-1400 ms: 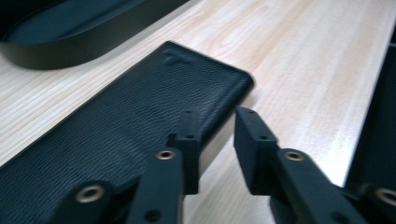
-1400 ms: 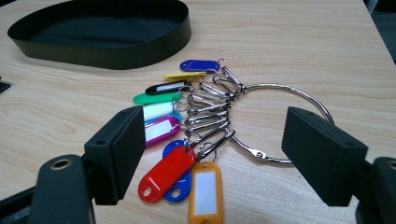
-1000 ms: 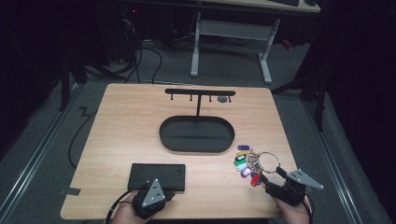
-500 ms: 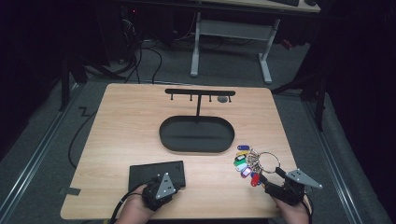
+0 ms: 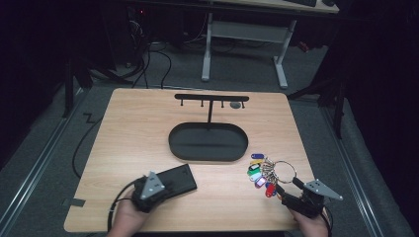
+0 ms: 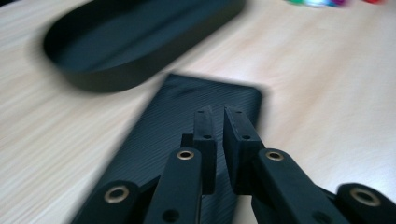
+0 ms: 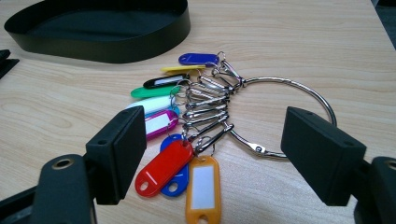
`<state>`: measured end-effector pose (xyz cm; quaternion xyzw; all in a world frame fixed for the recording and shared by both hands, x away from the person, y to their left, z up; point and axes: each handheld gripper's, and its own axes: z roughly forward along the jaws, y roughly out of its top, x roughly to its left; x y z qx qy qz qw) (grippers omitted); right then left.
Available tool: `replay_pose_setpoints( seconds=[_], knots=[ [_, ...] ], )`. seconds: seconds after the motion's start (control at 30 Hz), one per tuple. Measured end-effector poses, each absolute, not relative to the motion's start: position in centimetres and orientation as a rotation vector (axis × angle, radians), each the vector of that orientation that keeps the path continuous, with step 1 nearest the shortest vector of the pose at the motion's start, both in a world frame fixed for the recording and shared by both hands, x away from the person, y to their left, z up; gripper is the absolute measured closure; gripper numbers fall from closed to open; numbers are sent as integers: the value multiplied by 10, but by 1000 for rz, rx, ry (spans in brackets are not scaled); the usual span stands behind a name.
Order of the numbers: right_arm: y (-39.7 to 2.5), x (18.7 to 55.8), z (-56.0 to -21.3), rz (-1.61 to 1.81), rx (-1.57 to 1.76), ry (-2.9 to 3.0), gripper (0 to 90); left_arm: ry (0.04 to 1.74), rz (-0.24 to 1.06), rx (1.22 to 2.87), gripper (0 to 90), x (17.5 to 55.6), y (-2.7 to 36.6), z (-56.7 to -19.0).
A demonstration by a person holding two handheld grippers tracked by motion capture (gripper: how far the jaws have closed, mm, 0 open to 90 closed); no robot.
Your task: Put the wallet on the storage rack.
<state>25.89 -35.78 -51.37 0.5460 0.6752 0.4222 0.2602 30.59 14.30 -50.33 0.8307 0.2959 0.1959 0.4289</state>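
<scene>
High view: my left gripper (image 5: 157, 186) rests over the near end of the flat black case (image 5: 174, 179); my right gripper (image 5: 288, 191) sits just short of the key ring (image 5: 280, 169) with its colored tags (image 5: 258, 174).
Left gripper state: jaws nearly closed with a thin gap, holding nothing, tips above the ribbed case (image 6: 187, 126).
Right gripper state: spread wide, empty, the ring (image 7: 285, 116) lying on the table between and beyond the jaws.
Step in hand: I judge this the approach to picking up the key ring, near the table's right front, just beside the oval tray (image 5: 207, 142).
Next move: ease forward, drop the jaws around the wire, then pinch.
Change from a second ago: my left gripper has slid forward and right onto the case; the right has barely moved.
</scene>
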Motion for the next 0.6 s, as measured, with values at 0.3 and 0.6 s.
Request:
replay_pose_setpoints(
  seconds=[0.3, 0.6],
  knots=[
    [-354, 262, -513, 1157, 1468, 1840, 227, 1016, 609, 2035, 822, 336, 210, -523],
    [-353, 265, -514, 1157, 1461, 1853, 226, 1010, 508, 2068, 858, 333, 212, -530]
  ],
)
